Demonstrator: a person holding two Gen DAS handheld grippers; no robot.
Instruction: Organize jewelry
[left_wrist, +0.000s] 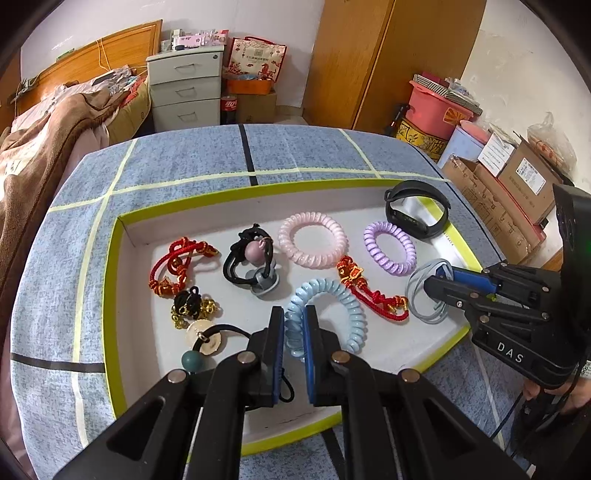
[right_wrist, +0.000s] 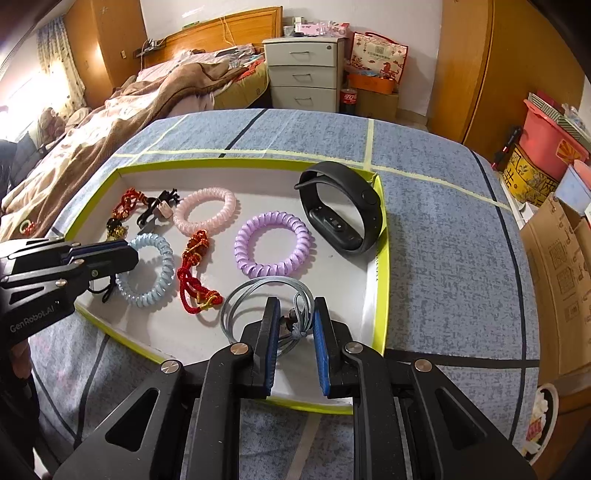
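Straddling blue coil (left_wrist: 325, 317): left claw (left_wrist: 293, 325) | right claw (right_wrist: 293, 314) over grey cord (right_wrist: 258, 295)

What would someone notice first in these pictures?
Probably the tray with its bright lime-green rim, full of bracelets and hair ties. Three coil bands stand out: pink at the back, purple in the middle and blue, with the left gripper around its near side. A black fitness band stands upright in the tray's far right corner.
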